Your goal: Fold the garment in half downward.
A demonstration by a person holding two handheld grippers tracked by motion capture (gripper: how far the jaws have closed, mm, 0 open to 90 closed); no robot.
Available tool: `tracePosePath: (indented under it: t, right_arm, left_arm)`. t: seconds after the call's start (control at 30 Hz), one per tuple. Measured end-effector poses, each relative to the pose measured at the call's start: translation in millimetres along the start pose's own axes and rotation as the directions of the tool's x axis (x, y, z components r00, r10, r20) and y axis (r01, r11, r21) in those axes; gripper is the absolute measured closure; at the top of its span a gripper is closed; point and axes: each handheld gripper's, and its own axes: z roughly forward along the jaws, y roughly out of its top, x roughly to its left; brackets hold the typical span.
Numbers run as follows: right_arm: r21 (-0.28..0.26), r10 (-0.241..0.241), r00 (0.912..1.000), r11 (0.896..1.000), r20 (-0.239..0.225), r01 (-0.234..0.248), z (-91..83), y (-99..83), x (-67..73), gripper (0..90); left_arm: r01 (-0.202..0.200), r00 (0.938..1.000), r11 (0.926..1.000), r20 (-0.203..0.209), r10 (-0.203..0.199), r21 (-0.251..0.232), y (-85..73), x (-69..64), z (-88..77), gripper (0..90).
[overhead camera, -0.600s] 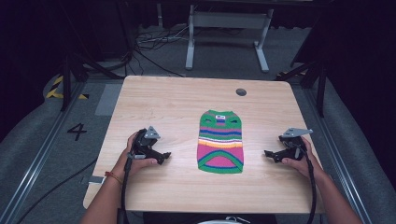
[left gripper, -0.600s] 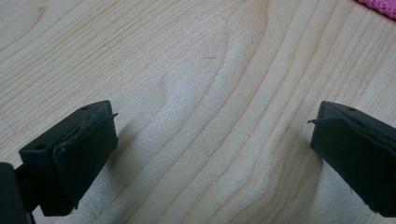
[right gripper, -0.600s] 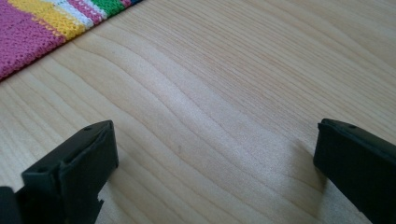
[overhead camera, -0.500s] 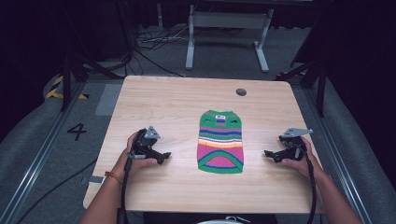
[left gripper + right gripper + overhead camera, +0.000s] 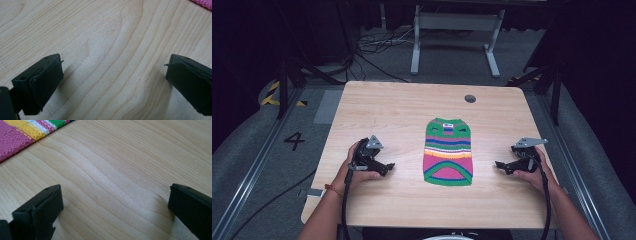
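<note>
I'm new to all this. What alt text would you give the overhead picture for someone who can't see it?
A small striped knitted sweater lies flat in the middle of a light wooden table. A person's hands hold two black grippers on either side of it, the left gripper and right gripper, both open and empty. Dark floor, cables and a metal stand lie beyond.

The surface is pale wood with a fine, wavy grain and a smooth, softly satin finish. At the centre of the high view lies a small sweater of knitted cloth, its stitches coarse and matt. Each hand-held gripper, left and right, looks like matt black plastic, topped by a dull grey plate. The floor around is grey and rough-looking, like carpet.
</note>
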Motion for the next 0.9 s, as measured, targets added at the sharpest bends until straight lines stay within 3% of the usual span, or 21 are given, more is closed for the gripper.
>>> tracePosePath:
  t: [0.17, 0.23, 0.3, 0.33, 0.6, 0.77, 0.9]
  right_arm:
    - [-0.001, 0.001, 1.0, 1.0, -0.002, -0.001, -0.9, -0.2, -1.0, 2.2]
    - [-0.004, 0.0, 1.0, 1.0, -0.003, 0.0, -2.4, 0.0, -1.4, 9.2]
    - [-0.015, -0.004, 0.9998, 1.0, -0.018, 0.004, -5.5, 1.5, -2.0, 22.9]
    - [-0.011, -0.001, 0.9996, 1.0, -0.029, 0.001, -6.3, 2.8, -2.3, 24.5]
    - [-0.008, -0.016, 0.9993, 1.0, -0.034, 0.016, -9.6, 19.2, 3.4, 27.9]
    - [-0.011, -0.036, 0.9985, 0.999, -0.041, 0.036, -12.5, 39.3, 4.5, 27.9]
    - [-0.024, -0.061, 0.9977, 0.998, -0.03, 0.06, -12.3, 57.0, 8.0, 30.4]
  left_arm:
    - [0.018, 0.9998, 0.9997, -0.007, -0.018, -0.017, -1.1, 2.8, -3.1, 12.5]
    - [0.008, 1.0, 0.9998, 0.001, -0.008, -0.018, -0.2, 3.3, -3.8, 17.0]
    - [-0.006, 1.0, 0.9999, 0.001, 0.006, -0.013, 1.8, 1.9, -4.5, 20.7]
    - [-0.011, 0.9999, 0.9999, 0.006, 0.011, -0.005, 3.3, 1.4, -4.8, 23.3]
    - [-0.021, 0.9997, 0.9994, 0.016, 0.021, -0.027, 21.8, 5.7, -14.2, 27.2]
    - [-0.067, 0.9977, 0.9977, 0.004, 0.067, 0.012, 35.3, 3.4, -12.3, 28.4]
    - [-0.094, 0.9955, 0.9955, 0.003, 0.094, 0.006, 49.9, 2.2, -9.8, 28.8]
